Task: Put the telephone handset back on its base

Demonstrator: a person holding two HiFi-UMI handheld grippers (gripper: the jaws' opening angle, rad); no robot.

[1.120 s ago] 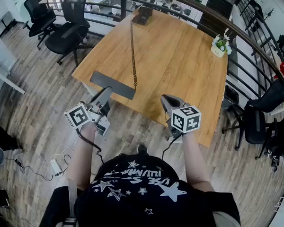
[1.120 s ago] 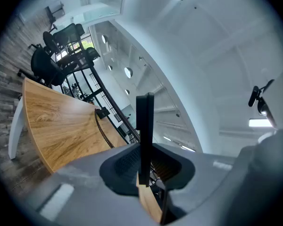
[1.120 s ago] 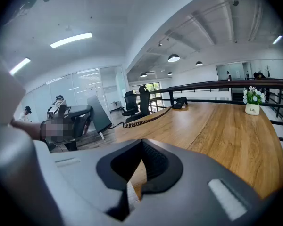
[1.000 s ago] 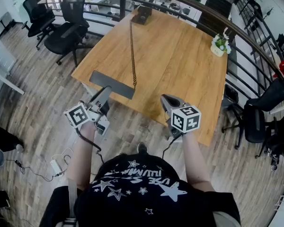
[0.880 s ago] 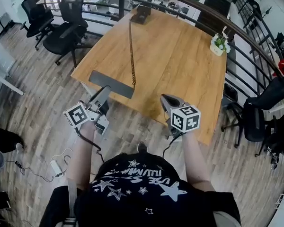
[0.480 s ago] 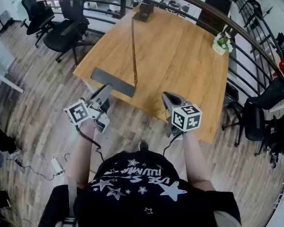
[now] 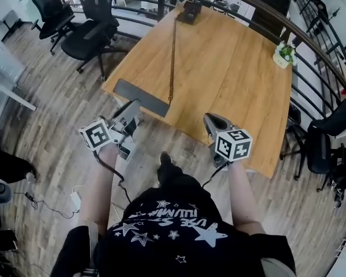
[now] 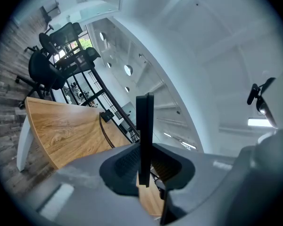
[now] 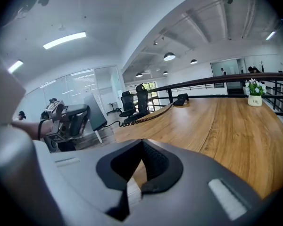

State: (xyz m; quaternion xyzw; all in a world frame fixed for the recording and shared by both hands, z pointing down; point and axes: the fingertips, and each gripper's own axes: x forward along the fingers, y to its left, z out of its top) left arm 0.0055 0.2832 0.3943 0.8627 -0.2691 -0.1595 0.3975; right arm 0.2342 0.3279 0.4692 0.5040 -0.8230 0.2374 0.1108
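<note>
The telephone handset point(image 7: 139, 97) is a flat dark grey slab hanging over the near-left corner of the wooden table point(image 7: 230, 68). My left gripper point(image 7: 130, 109) is shut on its near edge. In the left gripper view the handset point(image 8: 145, 126) stands edge-on between the jaws. A coiled cord point(image 7: 172, 56) runs from it across the table to the black base point(image 7: 190, 11) at the far edge. My right gripper point(image 7: 210, 121) hovers at the table's near edge, shut and holding nothing. From the right gripper view I see the handset point(image 9: 95, 111), the cord point(image 9: 146, 118) and the base point(image 9: 181, 99).
A small potted plant point(image 7: 285, 53) stands at the table's far right corner. Black office chairs point(image 7: 92, 30) are left of the table, and a railing point(image 7: 311, 51) curves behind it. The person's shoe point(image 7: 164, 163) is on the wood floor just short of the table.
The person has stepped toward the table, and a shoe now shows under the grippers. Both grippers keep their hold and spacing; the handset stays in the left gripper.
</note>
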